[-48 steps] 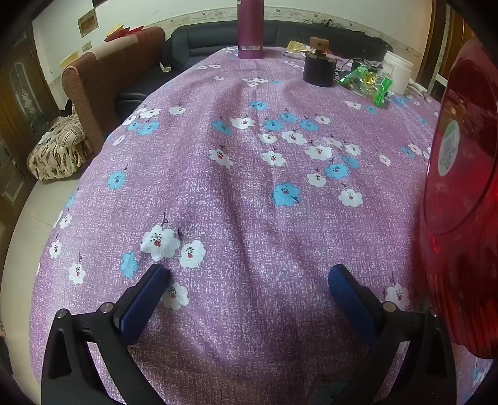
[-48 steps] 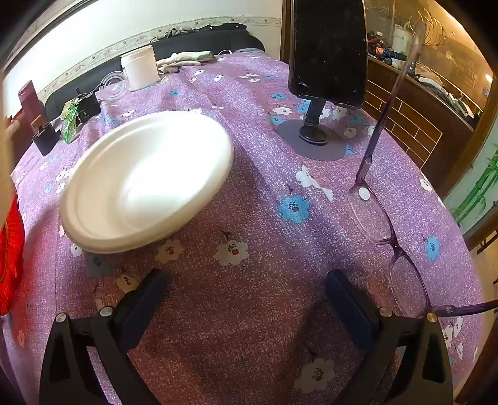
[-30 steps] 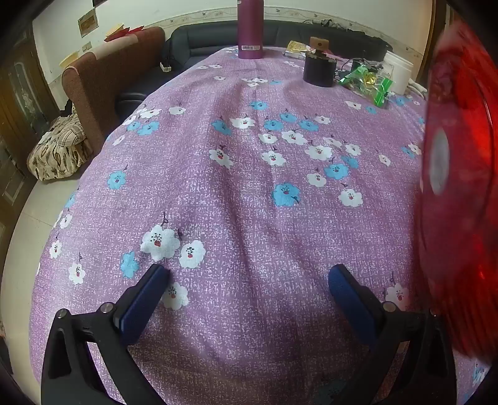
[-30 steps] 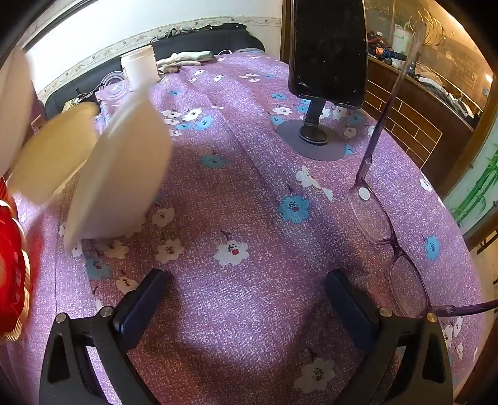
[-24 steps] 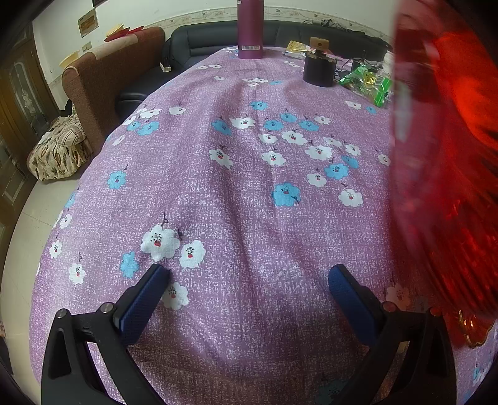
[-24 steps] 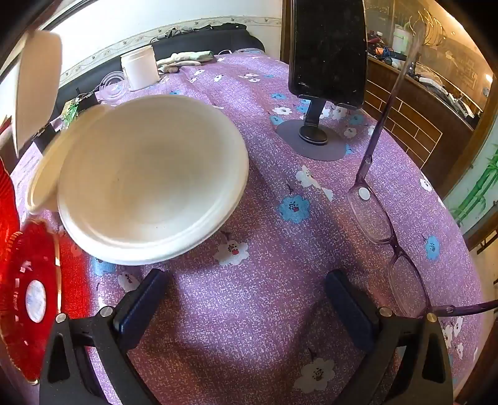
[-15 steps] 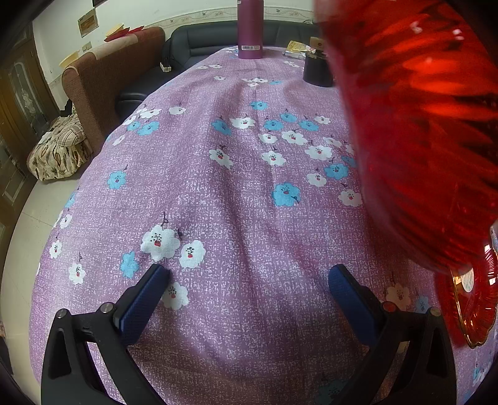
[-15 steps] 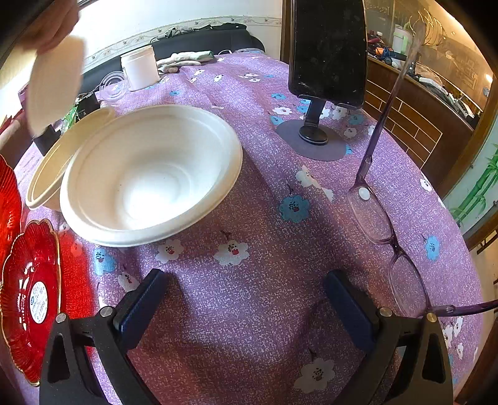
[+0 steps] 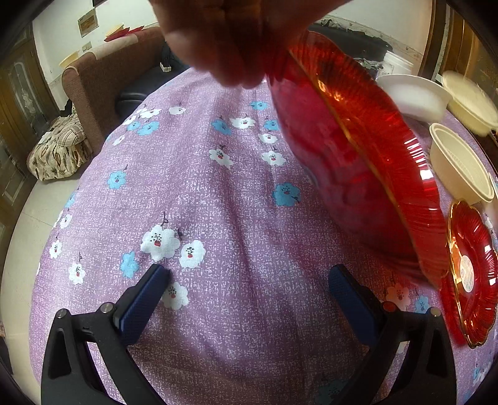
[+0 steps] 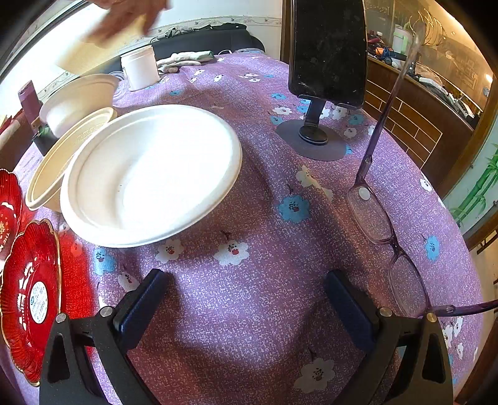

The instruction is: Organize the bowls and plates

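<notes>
Purple floral cloth [image 9: 218,193] covers the worktop, with a brown armchair [image 9: 102,81] seen beyond its far edge. In the left wrist view, the left gripper [image 9: 249,280] is held low over the cloth, its jaws spread wide with nothing between them. A bare hand [image 9: 224,40] at the top of the frame grips a large red plate [image 9: 367,149] by its rim; the plate is tilted steeply above the cloth. A smaller red plate [image 9: 473,274] with a white label lies flat at the right edge. Three pale bowls are noted behind: a cream one [image 9: 460,165] nearest, a white one [image 9: 411,96] farther back, and another cream one [image 9: 473,102] at the far right.

In the right wrist view, the right gripper [image 10: 246,280] is likewise spread and empty over the cloth. A white plate [image 10: 149,174] rests ahead to the left, overlapping a cream bowl [image 10: 62,162]; a white bowl [image 10: 77,99] sits behind them. Red plates [image 10: 31,296] lie at the left edge. Spectacles [image 10: 386,236] lie to the right, a phone on a stand [image 10: 326,53] beyond. A blurred hand [image 10: 124,15] is seen at the top left.
</notes>
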Demonstrator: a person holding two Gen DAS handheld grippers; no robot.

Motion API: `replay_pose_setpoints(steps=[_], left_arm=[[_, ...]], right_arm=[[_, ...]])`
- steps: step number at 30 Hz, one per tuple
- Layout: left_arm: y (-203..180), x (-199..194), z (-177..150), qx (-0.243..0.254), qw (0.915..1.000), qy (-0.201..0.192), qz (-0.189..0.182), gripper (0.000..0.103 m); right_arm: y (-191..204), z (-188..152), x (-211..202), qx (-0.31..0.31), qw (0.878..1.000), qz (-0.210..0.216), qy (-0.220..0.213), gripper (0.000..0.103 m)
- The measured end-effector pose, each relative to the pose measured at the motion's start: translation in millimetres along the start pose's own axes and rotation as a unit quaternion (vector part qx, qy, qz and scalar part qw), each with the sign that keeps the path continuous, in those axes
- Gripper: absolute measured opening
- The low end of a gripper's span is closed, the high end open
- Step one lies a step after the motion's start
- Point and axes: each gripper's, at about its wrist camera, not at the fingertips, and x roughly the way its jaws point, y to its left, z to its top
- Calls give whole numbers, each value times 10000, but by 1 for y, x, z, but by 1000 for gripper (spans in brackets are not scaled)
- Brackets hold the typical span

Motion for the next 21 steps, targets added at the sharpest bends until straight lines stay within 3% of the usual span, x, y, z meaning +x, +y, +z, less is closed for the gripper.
replay_pose_setpoints(steps=[21], left_arm=[[0, 0, 0, 0, 10000, -2, 0, 103]], right_arm=[[1, -1, 2, 2, 10000, -4, -3, 102]])
